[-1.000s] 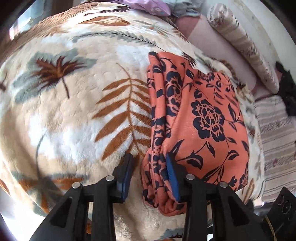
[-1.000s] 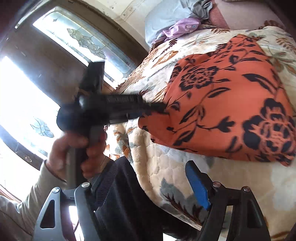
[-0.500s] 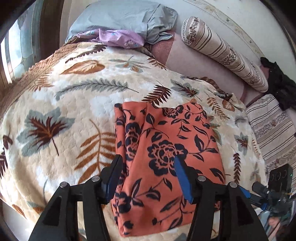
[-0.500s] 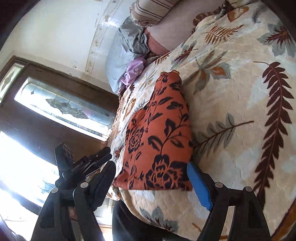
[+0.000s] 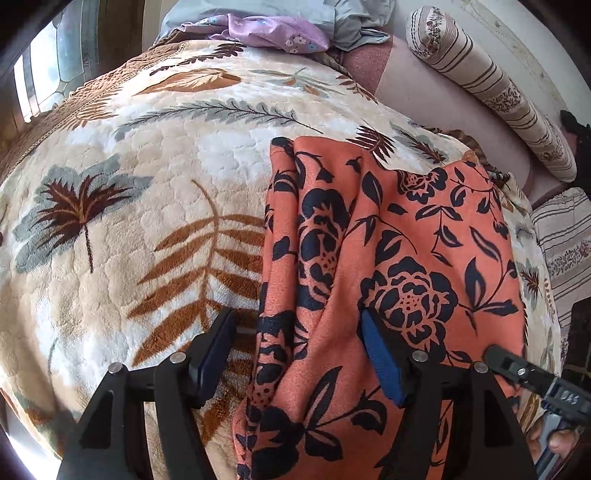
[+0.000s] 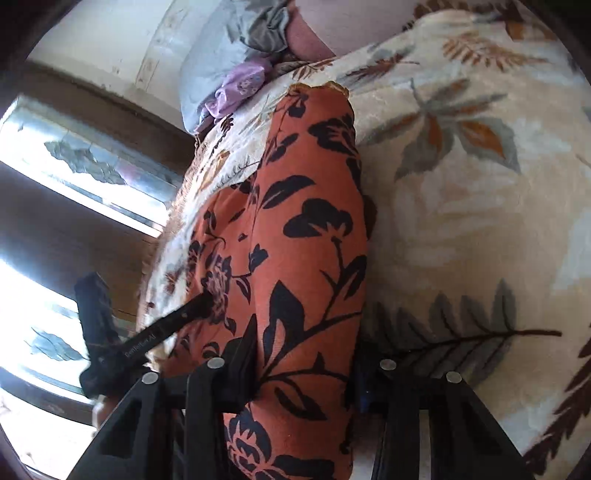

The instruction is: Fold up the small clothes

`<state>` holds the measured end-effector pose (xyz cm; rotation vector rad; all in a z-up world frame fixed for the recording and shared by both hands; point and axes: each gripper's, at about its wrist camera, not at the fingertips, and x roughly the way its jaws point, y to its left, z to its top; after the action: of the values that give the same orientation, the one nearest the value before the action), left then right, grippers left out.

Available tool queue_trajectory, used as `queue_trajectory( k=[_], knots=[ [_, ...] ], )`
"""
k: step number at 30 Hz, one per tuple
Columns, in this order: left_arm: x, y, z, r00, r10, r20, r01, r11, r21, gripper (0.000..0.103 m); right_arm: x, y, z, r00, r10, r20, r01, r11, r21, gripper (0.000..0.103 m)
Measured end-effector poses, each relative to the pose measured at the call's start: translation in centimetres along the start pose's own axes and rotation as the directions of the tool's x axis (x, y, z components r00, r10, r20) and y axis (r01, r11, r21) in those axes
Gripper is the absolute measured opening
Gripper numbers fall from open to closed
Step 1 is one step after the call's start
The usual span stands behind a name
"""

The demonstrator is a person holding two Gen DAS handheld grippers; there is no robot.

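Observation:
An orange garment with a dark floral print [image 5: 399, 258] lies folded on a cream blanket with leaf prints [image 5: 147, 192]. My left gripper [image 5: 297, 358] hangs over the garment's left folded edge. Its jaws are opening, with cloth between them and the pads clear of it. In the right wrist view the garment [image 6: 306, 236] runs away lengthwise. My right gripper [image 6: 301, 376] is closing on its near end, and a thick roll of cloth fills the gap between the pads. One finger of the left gripper [image 6: 173, 325] rests on the garment's left side.
A lilac garment [image 5: 273, 29] and grey-blue cloth [image 5: 354, 22] lie at the bed's far end. A striped bolster [image 5: 491, 85] and a striped pillow [image 5: 565, 240] lie on the right. A window [image 6: 85, 170] stands beyond the bed's left edge.
My left gripper has let go of the garment's edge, widened its jaws and drawn back. My right gripper has come in onto the garment's near end and narrowed its jaws around it.

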<state>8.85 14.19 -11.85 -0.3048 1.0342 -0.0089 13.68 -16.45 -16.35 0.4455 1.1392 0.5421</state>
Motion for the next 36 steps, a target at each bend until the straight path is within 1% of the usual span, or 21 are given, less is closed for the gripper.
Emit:
queue_trajectory(
  k=[1, 2, 4, 7, 11, 12, 13, 14, 16, 17, 18, 19, 21, 22, 25, 30, 31, 32, 33, 35, 36],
  knots=[
    [0.0, -0.2, -0.1, 1.000, 0.000, 0.003, 0.000, 1.000, -0.001, 0.072, 0.3, -1.0, 0.0, 0.999, 0.042, 0.006, -0.042, 0.998, 0.054, 0.054],
    [-0.1, -0.1, -0.1, 1.000, -0.002, 0.004, 0.002, 1.000, -0.002, 0.073, 0.2, -2.1, 0.1, 0.994, 0.109, 0.017, -0.111, 0.985, 0.132, 0.057],
    [-0.1, -0.4, -0.1, 1.000, -0.002, 0.004, 0.002, 1.000, -0.003, 0.073, -0.5, -3.1, 0.7, 0.982, 0.182, 0.042, -0.186, 0.958, 0.220, 0.072],
    [-0.2, -0.4, -0.1, 1.000, -0.004, 0.012, 0.004, 1.000, -0.001, 0.073, -1.9, -3.4, 2.6, 0.972, 0.204, 0.114, -0.225, 0.946, 0.232, 0.076],
    [-0.2, -0.3, -0.2, 1.000, -0.008, 0.014, 0.008, 1.000, -0.003, 0.073, 0.8, -5.0, 5.0, 0.963, 0.248, 0.107, -0.269, 0.908, 0.322, 0.077],
    [-0.1, -0.3, -0.2, 1.000, -0.008, 0.014, 0.008, 1.000, -0.002, 0.074, 1.8, -5.2, 5.4, 0.961, 0.265, 0.079, -0.276, 0.901, 0.334, 0.077],
    [-0.2, -0.2, -0.3, 1.000, -0.008, 0.013, 0.008, 1.000, -0.002, 0.074, 2.6, -4.7, 5.6, 0.966, 0.255, 0.046, -0.256, 0.912, 0.320, 0.052],
    [-0.1, -0.1, -0.2, 1.000, -0.010, 0.011, 0.010, 1.000, -0.003, 0.074, 2.3, -3.7, 5.6, 0.977, 0.208, 0.048, -0.214, 0.938, 0.274, 0.039],
    [-0.1, 0.1, -0.2, 1.000, -0.021, 0.009, 0.021, 1.000, -0.001, 0.074, 0.4, -1.0, 5.0, 0.986, 0.137, 0.096, -0.151, 0.977, 0.154, 0.037],
    [-0.1, 0.1, -0.3, 1.000, -0.023, 0.012, 0.023, 1.000, 0.003, 0.074, 0.2, -0.5, 4.6, 0.989, 0.109, 0.105, -0.122, 0.985, 0.124, 0.037],
    [0.0, 0.1, -0.4, 1.000, -0.022, 0.014, 0.022, 1.000, 0.006, 0.075, 0.9, -1.1, 4.5, 0.993, 0.080, 0.083, -0.091, 0.986, 0.140, 0.037],
    [0.0, 0.0, -0.5, 1.000, -0.018, 0.016, 0.018, 1.000, 0.011, 0.076, 1.9, -2.7, 4.3, 0.996, 0.073, 0.057, -0.083, 0.978, 0.194, 0.041],
    [0.0, -0.3, -0.4, 1.000, -0.002, 0.017, 0.001, 1.000, 0.020, 0.077, 2.0, -4.7, 4.0, 0.985, 0.149, 0.087, -0.169, 0.934, 0.316, 0.055],
    [-0.1, -0.2, -0.4, 1.000, -0.005, 0.016, 0.005, 1.000, 0.013, 0.077, 1.6, -4.5, 4.0, 0.983, 0.159, 0.094, -0.181, 0.931, 0.318, 0.063],
    [-0.1, -0.1, -0.6, 1.000, -0.011, 0.018, 0.011, 1.000, 0.008, 0.077, 0.7, -2.5, 4.9, 0.977, 0.179, 0.117, -0.202, 0.951, 0.233, 0.081],
    [-0.1, -0.2, -0.5, 1.000, -0.012, 0.017, 0.012, 1.000, 0.007, 0.077, 3.0, -3.4, 8.0, 0.977, 0.180, 0.111, -0.205, 0.936, 0.287, 0.082],
    [0.1, -0.2, -0.4, 1.000, -0.012, 0.016, 0.012, 1.000, 0.007, 0.077, 3.4, -3.9, 8.3, 0.978, 0.184, 0.094, -0.204, 0.935, 0.292, 0.081],
    [0.1, -0.2, -0.3, 1.000, -0.012, 0.014, 0.012, 1.000, 0.007, 0.077, 4.0, -3.7, 8.8, 0.978, 0.196, 0.073, -0.208, 0.937, 0.281, 0.075],
    [0.1, -0.1, -0.3, 1.000, -0.014, 0.012, 0.014, 1.000, 0.007, 0.077, 3.7, -3.0, 8.9, 0.984, 0.166, 0.067, -0.178, 0.947, 0.267, 0.041],
    [0.2, 0.0, -0.3, 1.000, -0.021, 0.014, 0.021, 1.000, 0.006, 0.077, 2.0, -0.5, 8.8, 0.984, 0.128, 0.127, -0.147, 0.977, 0.155, 0.037],
    [0.2, 0.0, -0.4, 1.000, -0.022, 0.019, 0.022, 1.000, 0.006, 0.078, 2.0, 0.2, 8.6, 0.988, 0.073, 0.139, -0.089, 0.990, 0.113, 0.037]
  ],
)
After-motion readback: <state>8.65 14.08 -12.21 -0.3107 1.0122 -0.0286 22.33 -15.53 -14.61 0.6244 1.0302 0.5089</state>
